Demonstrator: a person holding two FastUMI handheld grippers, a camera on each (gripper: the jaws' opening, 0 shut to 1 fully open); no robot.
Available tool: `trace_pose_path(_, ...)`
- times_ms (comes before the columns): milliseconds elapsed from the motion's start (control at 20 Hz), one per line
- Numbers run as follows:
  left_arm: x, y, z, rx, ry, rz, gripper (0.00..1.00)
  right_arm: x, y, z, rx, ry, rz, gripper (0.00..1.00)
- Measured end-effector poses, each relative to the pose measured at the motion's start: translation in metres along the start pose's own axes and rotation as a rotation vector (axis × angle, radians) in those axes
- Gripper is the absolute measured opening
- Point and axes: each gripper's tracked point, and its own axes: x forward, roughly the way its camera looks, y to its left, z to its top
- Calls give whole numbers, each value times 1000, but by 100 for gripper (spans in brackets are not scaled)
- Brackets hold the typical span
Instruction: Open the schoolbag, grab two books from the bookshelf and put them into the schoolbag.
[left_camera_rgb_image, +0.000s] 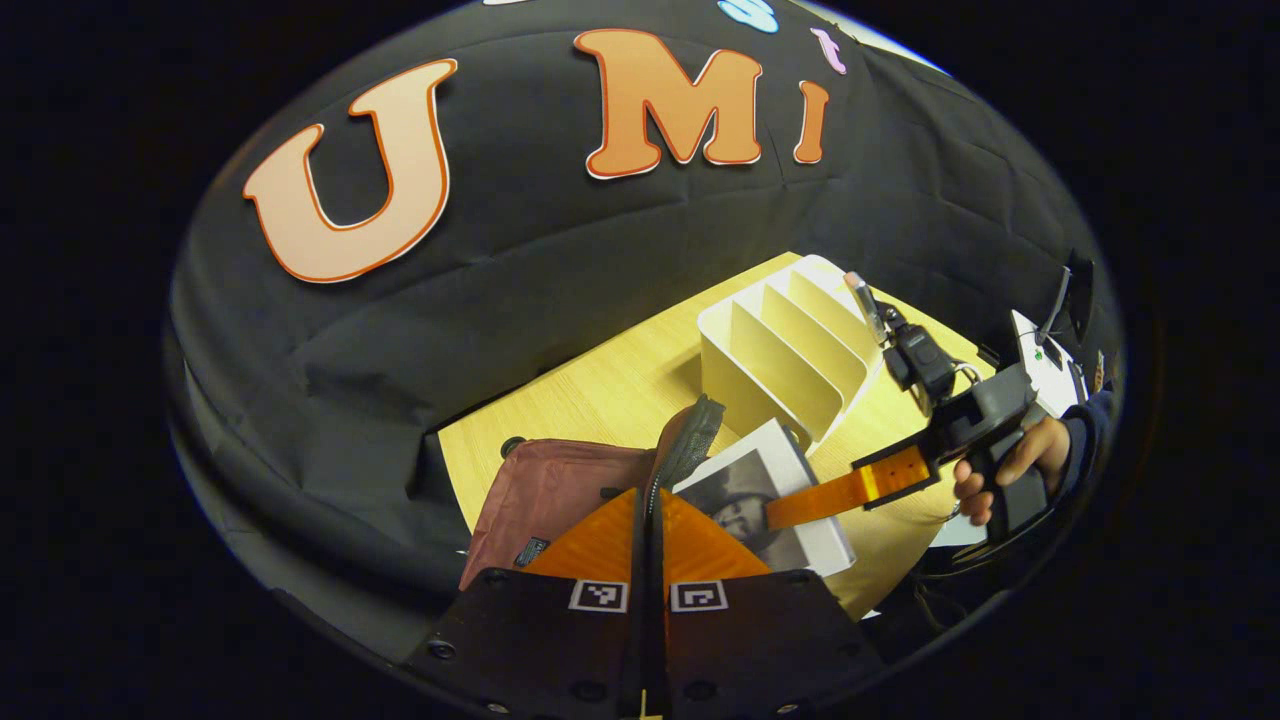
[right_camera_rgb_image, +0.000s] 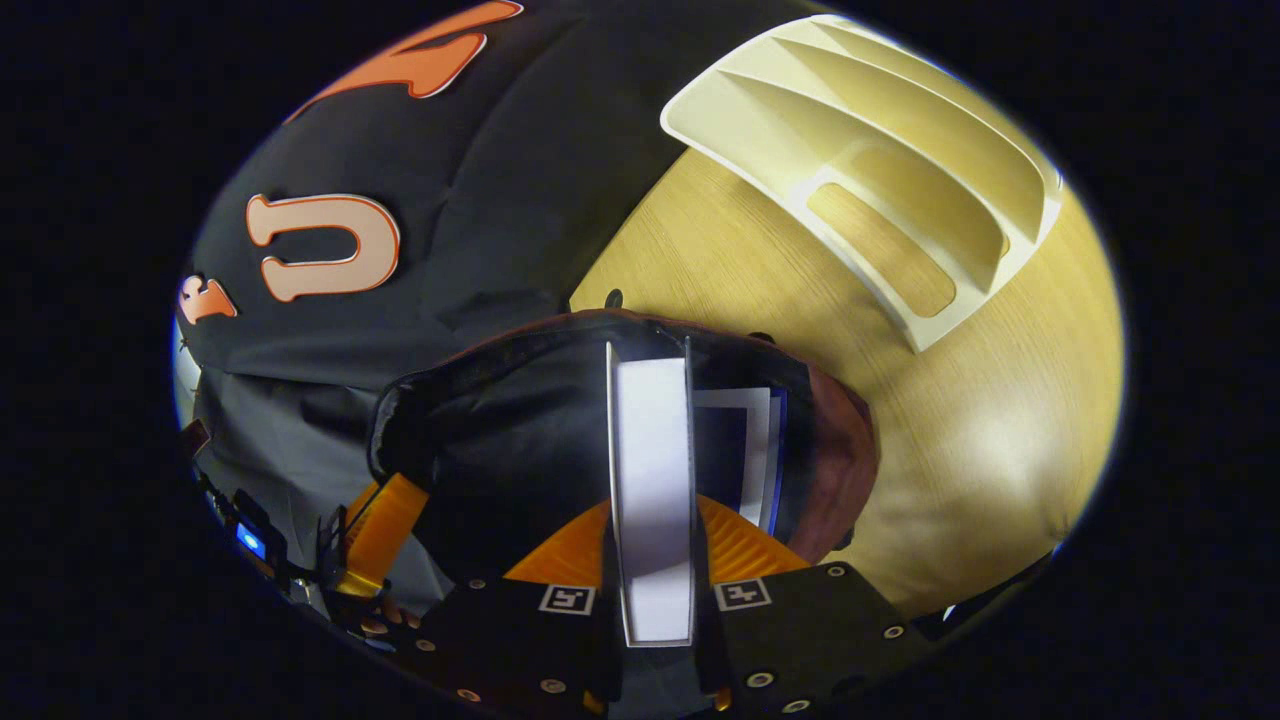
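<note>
Right gripper (right_camera_rgb_image: 650, 560) clamped on book (right_camera_rgb_image: 652, 480) above bag (right_camera_rgb_image: 500, 440); left gripper (left_camera_rgb_image: 648, 520) pinching bag flap (left_camera_rgb_image: 690, 440); shelf (left_camera_rgb_image: 790, 345) behind.

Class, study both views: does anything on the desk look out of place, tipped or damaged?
Nothing stands out. The rack stands upright with bare slots, the right gripper holds a book over the open schoolbag, and another book sits inside.

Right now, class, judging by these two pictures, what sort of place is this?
Probably a staged recording booth, not a real room: a black cloth wall, one wooden table, and on it an empty white bookshelf and a schoolbag.
</note>
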Motion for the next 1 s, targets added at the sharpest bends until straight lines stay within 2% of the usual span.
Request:
trace_pose_path(400,-11,-10,1,11,-17,-13,1,47,15,-6,46,-10,66,29)
trace_pose_path(650,-13,-8,0,26,-19,-12,1,67,17,-18,61,8,53,30)
trace_pose_path(750,-12,-4,-3,23,-18,-8,2,68,11,-21,41,13,18,36)
trace_pose_path(800,-12,-2,-4,24,-17,-3,2,68,12,-23,53,33,19,54)
trace_pose_path(850,-12,0,-5,22,-21,1,1,62,14,-24,58,46,20,41)
trace_pose_path(900,-12,1,-5,23,-23,-2,1,58,13,-22,53,47,18,24)
trace_pose_path(950,-11,0,-6,21,-25,-2,1,54,13,-19,35,41,13,42)
trace_pose_path(1000,-9,-1,-7,22,-23,-3,2,47,11,-15,13,32,3,50)
